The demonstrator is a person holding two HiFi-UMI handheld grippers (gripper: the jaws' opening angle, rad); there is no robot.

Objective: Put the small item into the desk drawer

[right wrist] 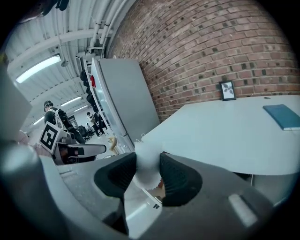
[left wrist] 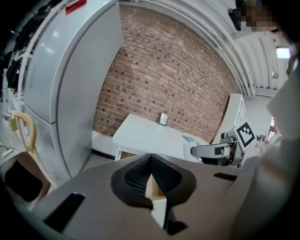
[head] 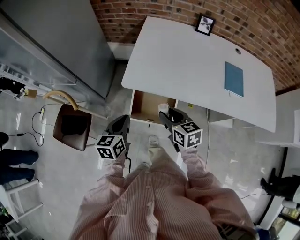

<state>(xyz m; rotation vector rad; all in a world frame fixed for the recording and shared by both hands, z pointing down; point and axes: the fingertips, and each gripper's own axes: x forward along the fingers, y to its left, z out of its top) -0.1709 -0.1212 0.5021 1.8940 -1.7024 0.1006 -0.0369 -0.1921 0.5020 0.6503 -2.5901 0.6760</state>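
Note:
The white desk [head: 187,61] has its drawer [head: 140,107] pulled open, showing a wooden inside. My right gripper [head: 166,112] hovers at the drawer's front right corner. Its pads are shut on a small white crinkly item [right wrist: 146,166], which also shows as a pale blob [head: 163,108] over the drawer. My left gripper [head: 125,119] hangs just in front of the drawer's left end. Its jaws meet at the tips with nothing between them [left wrist: 151,161]. The drawer front [left wrist: 121,155] shows under the desk in the left gripper view.
A blue notebook [head: 234,78] and a small picture frame [head: 205,24] lie on the desk. A tall grey cabinet [head: 61,42] stands to the left, with a brown chair [head: 72,126] below it. A brick wall [head: 164,9] runs behind the desk.

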